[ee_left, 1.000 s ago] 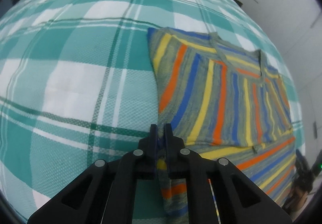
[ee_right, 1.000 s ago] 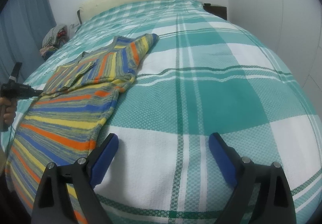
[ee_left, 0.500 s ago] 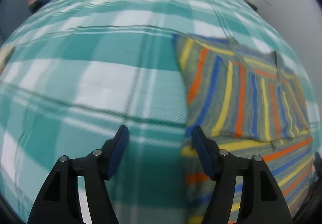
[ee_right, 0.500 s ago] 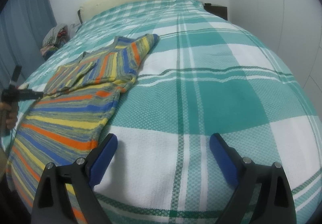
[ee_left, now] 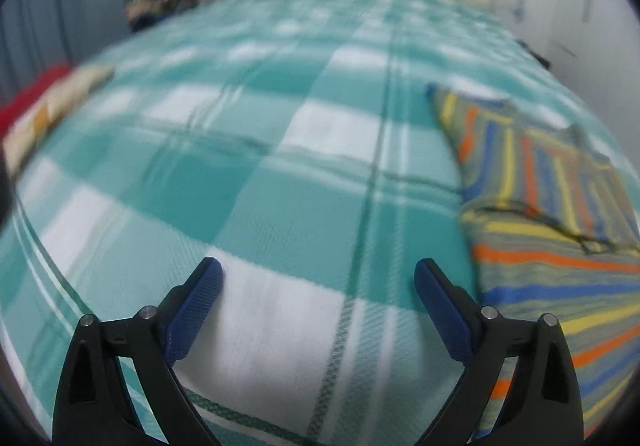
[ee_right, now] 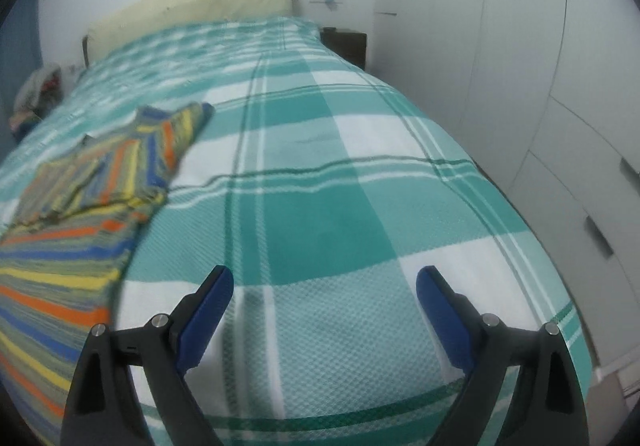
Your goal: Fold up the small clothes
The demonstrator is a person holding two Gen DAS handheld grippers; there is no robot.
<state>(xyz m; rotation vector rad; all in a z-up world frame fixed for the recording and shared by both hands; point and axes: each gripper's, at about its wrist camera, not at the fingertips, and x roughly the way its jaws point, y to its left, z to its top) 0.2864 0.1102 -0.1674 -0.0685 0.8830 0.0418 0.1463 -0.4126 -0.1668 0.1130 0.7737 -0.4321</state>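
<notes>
Left claw point(ee_left: 318, 274) just opening, released, nothing between; striped sweater point(ee_left: 552, 246) to its right. Right claw point(ee_right: 325, 282) released over plaid bedspread point(ee_right: 320, 205).

The left gripper point(ee_left: 318, 272) points forward and steeply downward, seen from its own wrist camera. Its two black arms rise from the bottom edge of the view and splay outward. Each ends in a blue pad, and the pads point(ee_left: 192, 310) stand far apart. The jaws have just been opening, with nothing between them. The view is blurred.

The right gripper point(ee_right: 324, 280) takes much the same pose, pointing forward and down. Its black arms also spread from the bottom edge, and its blue pads point(ee_right: 444, 316) are wide apart with nothing gripped. Neither hand holding the grippers can be seen.
</notes>
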